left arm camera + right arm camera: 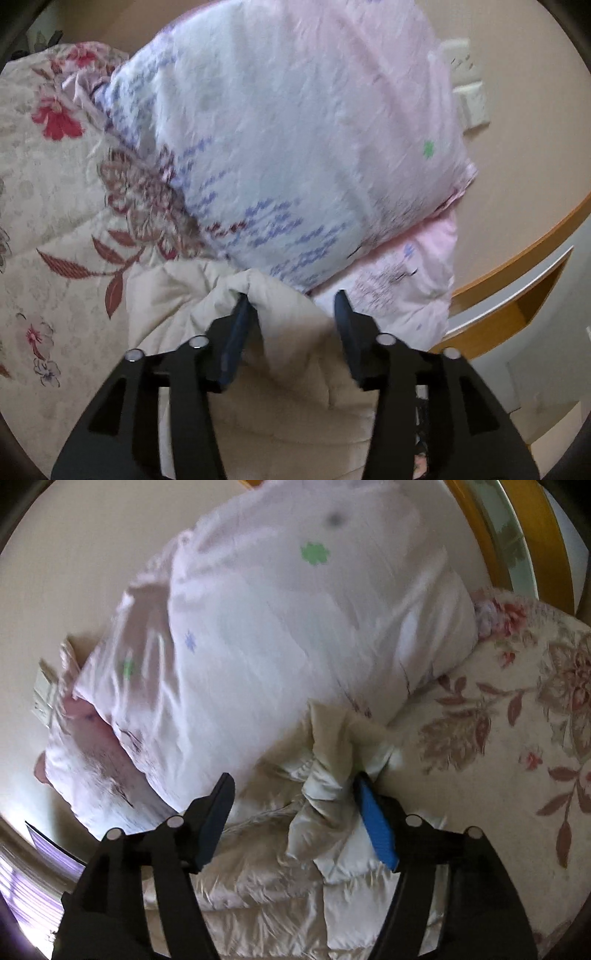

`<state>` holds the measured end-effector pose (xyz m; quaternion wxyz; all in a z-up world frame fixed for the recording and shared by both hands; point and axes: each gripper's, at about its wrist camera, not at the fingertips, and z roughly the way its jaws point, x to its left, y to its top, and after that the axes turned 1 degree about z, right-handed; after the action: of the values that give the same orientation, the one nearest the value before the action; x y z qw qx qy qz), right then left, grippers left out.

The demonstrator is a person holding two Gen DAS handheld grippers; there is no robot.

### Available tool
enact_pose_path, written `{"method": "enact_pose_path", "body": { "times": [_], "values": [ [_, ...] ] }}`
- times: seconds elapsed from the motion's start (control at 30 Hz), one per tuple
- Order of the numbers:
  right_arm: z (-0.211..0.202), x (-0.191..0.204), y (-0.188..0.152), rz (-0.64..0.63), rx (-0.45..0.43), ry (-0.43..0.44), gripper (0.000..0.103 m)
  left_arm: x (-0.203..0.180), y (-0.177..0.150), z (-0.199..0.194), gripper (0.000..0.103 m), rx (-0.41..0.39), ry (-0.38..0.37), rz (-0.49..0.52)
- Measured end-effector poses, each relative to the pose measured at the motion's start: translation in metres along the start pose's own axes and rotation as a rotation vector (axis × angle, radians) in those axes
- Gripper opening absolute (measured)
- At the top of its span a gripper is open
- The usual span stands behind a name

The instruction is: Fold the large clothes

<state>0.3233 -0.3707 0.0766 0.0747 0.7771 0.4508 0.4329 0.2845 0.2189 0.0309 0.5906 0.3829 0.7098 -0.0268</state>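
A cream quilted padded garment [280,369] lies on a floral bedspread [48,192]. My left gripper [291,301] has its jaws spread wide, with a thick fold of the cream garment bulging up between the fingers. In the right wrist view the same shiny cream garment [295,849] lies bunched between the fingers of my right gripper [295,784], whose jaws are also spread wide; a raised fold [332,738] stands by the right blue pad [376,830]. Neither gripper is closed on the cloth.
A big pink-white pillow [295,129] with small flower prints sits just beyond both grippers, also in the right wrist view [295,627]. A wooden headboard edge [517,251] and beige wall with sockets [469,85] lie to the right.
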Motion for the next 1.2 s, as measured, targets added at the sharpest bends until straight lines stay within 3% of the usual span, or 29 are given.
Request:
{"method": "enact_pose_path", "body": {
  "times": [0.17, 0.5, 0.73, 0.83, 0.87, 0.9, 0.97, 1.0, 1.07, 1.13, 1.2],
  "values": [
    [-0.029, -0.003, 0.007, -0.073, -0.065, -0.059, 0.071, -0.008, 0.006, -0.027, 0.055, -0.027, 0.031, 0.064],
    [-0.035, -0.043, -0.017, -0.111, 0.081, -0.217, 0.067, -0.001, -0.028, -0.023, 0.054, 0.134, 0.238, 0.211],
    [-0.017, -0.046, -0.026, -0.115, 0.152, -0.194, 0.063, 0.004, -0.038, -0.003, 0.054, 0.178, 0.325, 0.239],
    [-0.009, -0.042, -0.03, -0.136, 0.171, -0.183, 0.049, 0.005, -0.038, 0.004, 0.045, 0.182, 0.341, 0.24],
    [-0.004, -0.039, -0.032, -0.151, 0.186, -0.181, 0.031, 0.004, -0.039, 0.006, 0.04, 0.184, 0.34, 0.239],
    [-0.002, -0.037, -0.033, -0.162, 0.192, -0.185, 0.02, 0.004, -0.038, 0.009, 0.03, 0.185, 0.343, 0.239],
    [-0.003, -0.027, -0.034, -0.19, 0.164, -0.174, 0.012, 0.003, -0.037, 0.013, 0.019, 0.183, 0.351, 0.239],
    [-0.008, -0.02, -0.033, -0.202, 0.137, -0.159, 0.011, 0.002, -0.037, 0.015, 0.012, 0.178, 0.348, 0.242],
    [-0.022, -0.007, -0.028, -0.226, 0.049, -0.135, 0.01, -0.004, -0.034, 0.015, 0.009, 0.149, 0.344, 0.264],
    [-0.025, -0.005, -0.027, -0.236, 0.017, -0.171, 0.009, -0.006, -0.031, 0.017, 0.008, 0.12, 0.368, 0.285],
    [-0.014, -0.013, -0.027, -0.219, 0.043, -0.238, 0.009, -0.002, -0.03, 0.02, 0.007, 0.116, 0.385, 0.279]
  ]
}}
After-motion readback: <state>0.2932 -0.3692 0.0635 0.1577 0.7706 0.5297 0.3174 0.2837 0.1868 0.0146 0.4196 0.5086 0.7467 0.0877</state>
